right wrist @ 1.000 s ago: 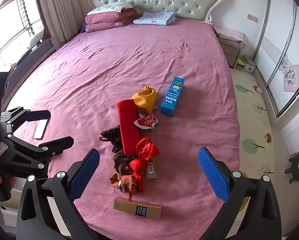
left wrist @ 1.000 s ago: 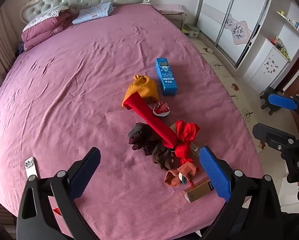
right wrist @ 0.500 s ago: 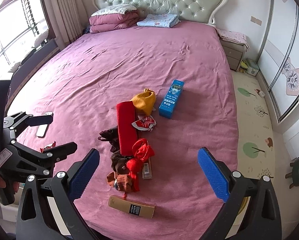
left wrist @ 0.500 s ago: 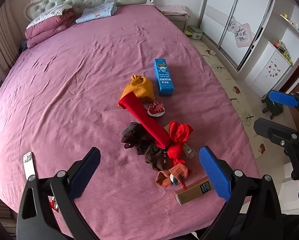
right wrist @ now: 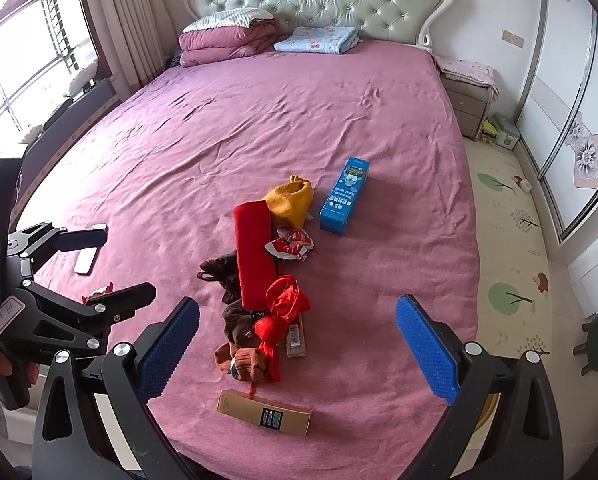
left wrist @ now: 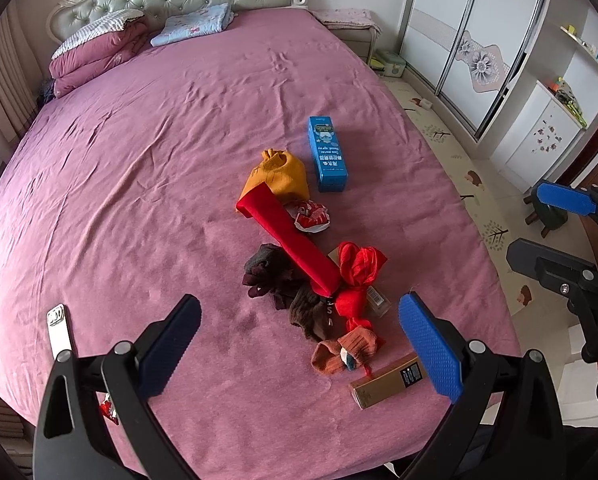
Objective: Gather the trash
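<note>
With both our left gripper and right gripper spread wide, we should descend squarely over the near gold box.

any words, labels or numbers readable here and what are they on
"14 50", handwritten and unclear, on a white tag on the left hand-held gripper.
Blue box: cartoon face and white lines of print, too small to read.
Gold box: black label, print unreadable.
Small carton under the red bag: barcode only, digits unreadable.
Red-and-white wrapper: print unreadable.
</note>
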